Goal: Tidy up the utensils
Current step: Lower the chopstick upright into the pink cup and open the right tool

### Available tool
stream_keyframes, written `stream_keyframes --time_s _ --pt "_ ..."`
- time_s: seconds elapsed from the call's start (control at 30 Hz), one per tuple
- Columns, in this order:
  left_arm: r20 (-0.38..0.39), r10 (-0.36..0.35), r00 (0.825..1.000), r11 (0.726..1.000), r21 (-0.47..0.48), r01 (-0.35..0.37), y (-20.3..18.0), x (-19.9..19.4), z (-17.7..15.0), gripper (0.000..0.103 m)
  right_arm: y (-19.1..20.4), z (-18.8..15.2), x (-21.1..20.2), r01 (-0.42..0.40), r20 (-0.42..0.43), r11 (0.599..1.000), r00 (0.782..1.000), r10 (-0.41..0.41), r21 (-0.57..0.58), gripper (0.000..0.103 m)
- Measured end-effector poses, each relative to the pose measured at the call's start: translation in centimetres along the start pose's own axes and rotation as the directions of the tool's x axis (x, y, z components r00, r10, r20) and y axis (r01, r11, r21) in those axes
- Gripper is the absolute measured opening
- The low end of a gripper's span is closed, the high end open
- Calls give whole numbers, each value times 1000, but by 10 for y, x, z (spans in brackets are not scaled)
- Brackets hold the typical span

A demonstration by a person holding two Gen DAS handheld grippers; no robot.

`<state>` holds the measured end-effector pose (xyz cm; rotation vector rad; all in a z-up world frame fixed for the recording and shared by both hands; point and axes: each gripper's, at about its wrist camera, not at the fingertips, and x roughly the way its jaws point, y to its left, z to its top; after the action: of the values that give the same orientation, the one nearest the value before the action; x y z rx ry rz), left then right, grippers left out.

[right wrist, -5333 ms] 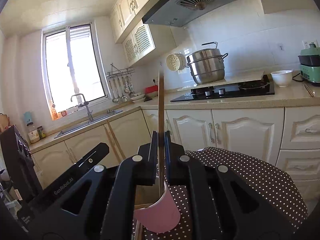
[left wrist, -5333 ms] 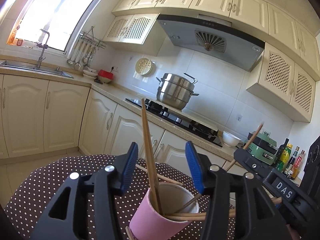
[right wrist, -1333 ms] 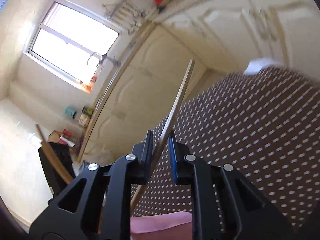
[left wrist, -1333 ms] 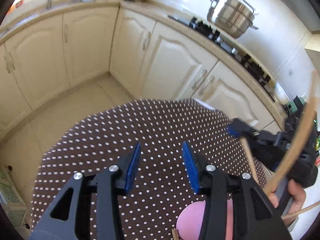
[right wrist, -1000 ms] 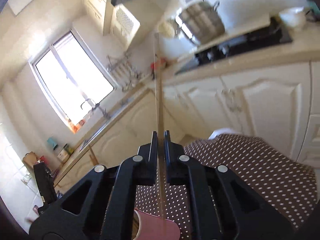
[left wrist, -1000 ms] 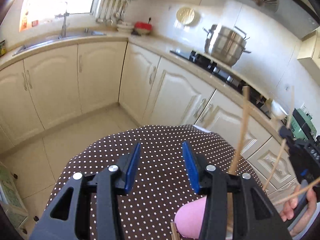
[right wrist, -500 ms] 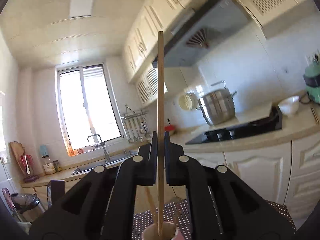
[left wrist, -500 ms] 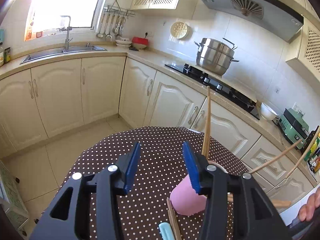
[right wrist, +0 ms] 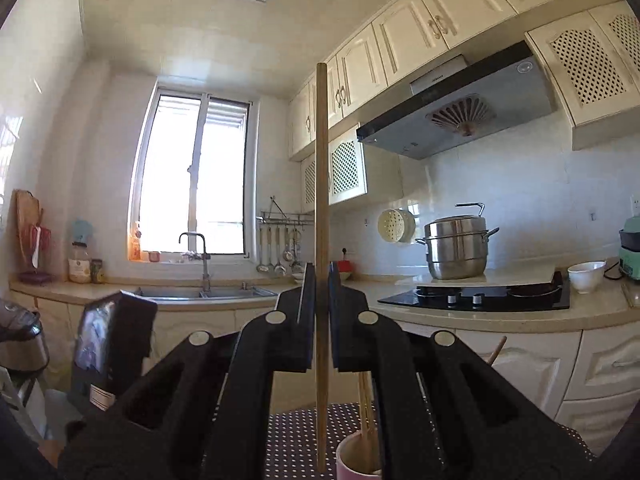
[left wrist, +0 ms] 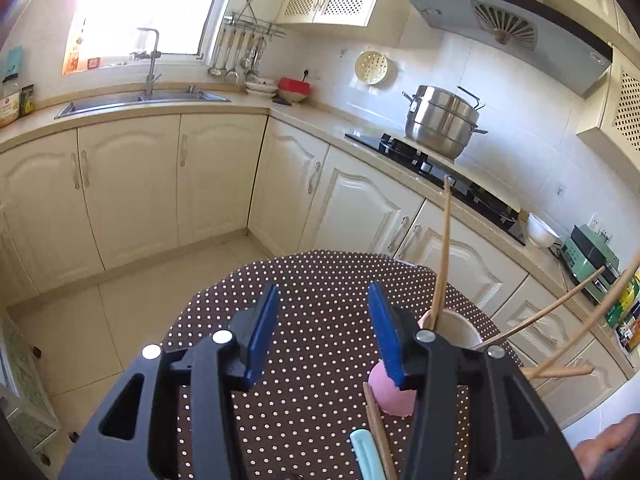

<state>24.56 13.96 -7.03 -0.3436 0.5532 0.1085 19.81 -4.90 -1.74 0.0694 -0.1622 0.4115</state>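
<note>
The right gripper [right wrist: 321, 292] pinches one chopstick [right wrist: 321, 184] upright, apparently for lowering into the pink cup [right wrist: 356, 460]. The left gripper [left wrist: 320, 330] is spread and empty.

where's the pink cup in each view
Left wrist: the pink cup sits low and right of centre, partly behind the left gripper's right finger.
Right wrist: only its rim shows, at the bottom edge beneath the right gripper.
Shared landmark: the steel pot on the stove.
</note>
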Motion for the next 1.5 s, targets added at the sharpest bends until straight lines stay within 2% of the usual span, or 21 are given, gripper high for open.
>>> stream_keyframes --time_s 0.13,0.43,1.07,1.3,1.4,1.5 --pt "-20 -5 1000 1000 -1 5 6 8 -7 46 -4 -21 17 25 -53 1000 998 -26 -19 6" --pt "-65 -8 998 1000 3 9 13 31 -17 46 -25 -41 36 89 -74 995 993 -92 -44 7" --pt "-80 -25 997 999 18 26 4 41 -24 49 -20 -35 34 90 -51 995 994 -93 -49 7" --pt "-75 -34 997 999 17 36 0 30 -25 49 -19 -34 28 96 -73 994 992 -99 -42 7" --pt "-63 -41 997 999 24 43 -5 21 -25 53 -19 -28 22 92 -71 995 993 -95 -38 8" --pt "-48 -47 998 998 35 49 -10 9 -26 53 -18 -18 12 95 -58 995 994 -98 -41 13"
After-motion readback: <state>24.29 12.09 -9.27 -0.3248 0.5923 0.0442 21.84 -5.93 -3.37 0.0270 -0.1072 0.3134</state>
